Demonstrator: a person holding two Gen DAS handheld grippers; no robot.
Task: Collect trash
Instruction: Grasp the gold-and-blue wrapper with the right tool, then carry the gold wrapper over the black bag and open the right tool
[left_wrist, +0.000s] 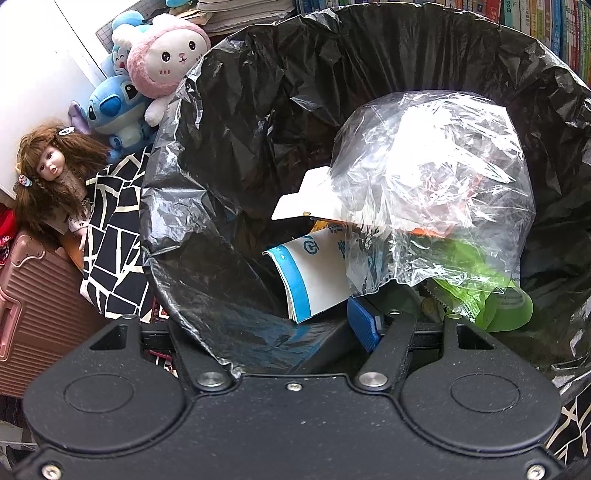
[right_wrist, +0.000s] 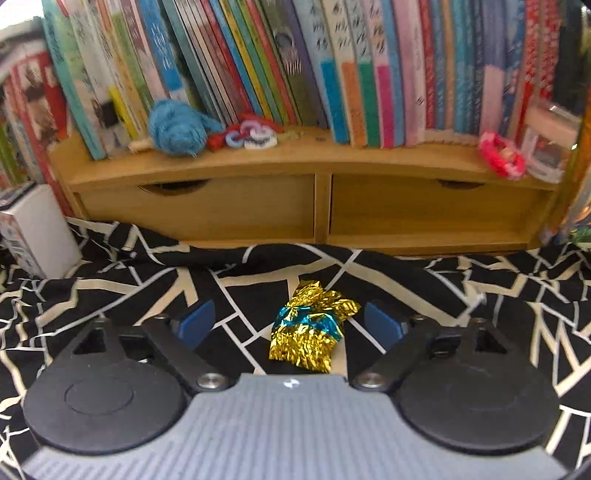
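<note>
The trash bin (left_wrist: 229, 184), lined with a black bag, fills the left wrist view. Inside lie a clear plastic bag (left_wrist: 436, 192), a white and blue paper cup (left_wrist: 314, 280) and a green wrapper (left_wrist: 506, 306). My left gripper (left_wrist: 306, 332) straddles the bin's near rim. One blue pad (left_wrist: 364, 325) sits inside the bin; the other finger is hidden behind the liner. In the right wrist view, a crumpled gold and blue foil wrapper (right_wrist: 310, 325) lies on the black and white cloth (right_wrist: 110, 295). My right gripper (right_wrist: 290, 325) stands open around it, touching nothing.
A wooden shelf (right_wrist: 314, 206) with two drawers and a row of books stands just behind the wrapper. A white box (right_wrist: 33, 232) sits at the far left. Beside the bin are a doll (left_wrist: 51, 173), plush toys (left_wrist: 162, 59) and a pink suitcase (left_wrist: 33, 302).
</note>
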